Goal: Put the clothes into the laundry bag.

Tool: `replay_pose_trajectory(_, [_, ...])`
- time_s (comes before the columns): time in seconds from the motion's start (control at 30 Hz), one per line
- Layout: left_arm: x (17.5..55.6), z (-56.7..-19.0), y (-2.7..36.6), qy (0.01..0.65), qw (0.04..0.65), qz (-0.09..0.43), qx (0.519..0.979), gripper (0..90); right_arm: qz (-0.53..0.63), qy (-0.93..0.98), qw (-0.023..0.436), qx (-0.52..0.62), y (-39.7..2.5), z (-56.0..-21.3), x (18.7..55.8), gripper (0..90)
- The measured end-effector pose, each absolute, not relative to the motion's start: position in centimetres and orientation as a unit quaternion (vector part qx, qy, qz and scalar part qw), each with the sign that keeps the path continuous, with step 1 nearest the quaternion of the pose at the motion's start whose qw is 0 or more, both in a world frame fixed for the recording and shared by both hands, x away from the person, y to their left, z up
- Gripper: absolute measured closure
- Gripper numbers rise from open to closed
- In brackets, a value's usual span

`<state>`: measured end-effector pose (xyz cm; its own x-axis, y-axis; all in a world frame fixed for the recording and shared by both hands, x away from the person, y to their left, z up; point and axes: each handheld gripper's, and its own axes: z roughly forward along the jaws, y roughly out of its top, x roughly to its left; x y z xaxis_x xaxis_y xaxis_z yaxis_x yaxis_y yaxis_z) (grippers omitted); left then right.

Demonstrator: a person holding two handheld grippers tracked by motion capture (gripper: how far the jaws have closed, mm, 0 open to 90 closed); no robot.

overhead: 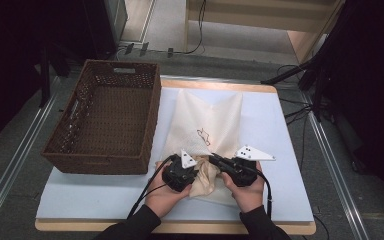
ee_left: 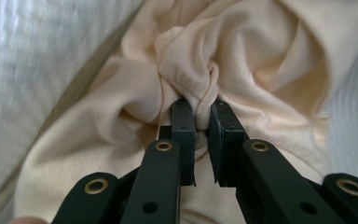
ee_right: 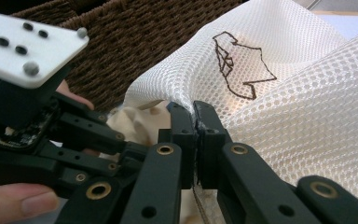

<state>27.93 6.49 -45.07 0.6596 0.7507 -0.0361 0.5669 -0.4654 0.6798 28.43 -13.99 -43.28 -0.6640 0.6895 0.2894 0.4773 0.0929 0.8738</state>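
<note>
a white mesh bag [overhead: 215, 120] lies flat on the counter [overhead: 80, 192], reaching from near the far edge down toward the near edge, with a dark outline drawing on its middle. at its near end a cream cloth [overhead: 205, 181] bunches out of the bag's mouth, close to the near edge of the counter. the left tongs [overhead: 196, 172] are clenched on a twisted fold of the cream cloth, which the left gripper view shows pinched between the two black jaws. the right tongs [overhead: 212, 160] are closed on the edge of the mesh bag, the netting caught between the jaws in the right gripper view, with the cloth just behind. the two tongs sit just beside each other. a brown woven basket [overhead: 80, 150] stands at the far left corner of the counter, just beside the bag.
</note>
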Motion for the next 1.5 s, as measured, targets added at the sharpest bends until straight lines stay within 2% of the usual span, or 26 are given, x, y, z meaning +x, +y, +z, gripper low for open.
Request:
replay_pose_trajectory(0.2, [28.7,-44.2,5.9,0.414,0.381,0.168,0.809,81.5,0.548,0.731,0.097,0.396,-14.0,-43.1,28.4,88.5])
replay_pose_trajectory(0.27, [29.3,-44.9,5.5,0.423,0.376,0.184,0.803,81.3,0.55,0.729,0.096,0.395,-14.1,-43.0,28.5,88.5])
replay_pose_trajectory(0.43, [30.1,-46.3,5.0,0.431,0.362,0.184,0.806,79.2,0.547,0.732,0.093,0.397,-14.2,-43.2,28.6,88.4])
replay_pose_trajectory(0.7, [27.3,-43.9,8.2,0.399,0.396,0.164,0.811,58.6,0.543,0.731,0.096,0.401,-14.6,-43.3,28.7,88.3])
replay_pose_trajectory(0.97, [25.1,-44.4,12.4,0.421,0.379,0.179,0.804,46.2,0.542,0.731,0.096,0.403,-14.5,-43.4,28.8,88.3])
replay_pose_trajectory(1.1, [25.5,-45.1,12.2,0.426,0.388,0.15,0.803,41.7,0.541,0.732,0.097,0.403,-14.4,-43.4,28.8,88.2])
replay_pose_trajectory(1.23, [26.4,-45.4,10.9,0.425,0.377,0.143,0.81,36.1,0.54,0.731,0.097,0.405,-14.4,-43.5,28.8,88.2])
replay_pose_trajectory(1.5, [28.3,-46.0,8.1,0.451,0.352,0.156,0.805,40.8,0.54,0.732,0.096,0.404,-14.4,-43.6,28.8,88.2])
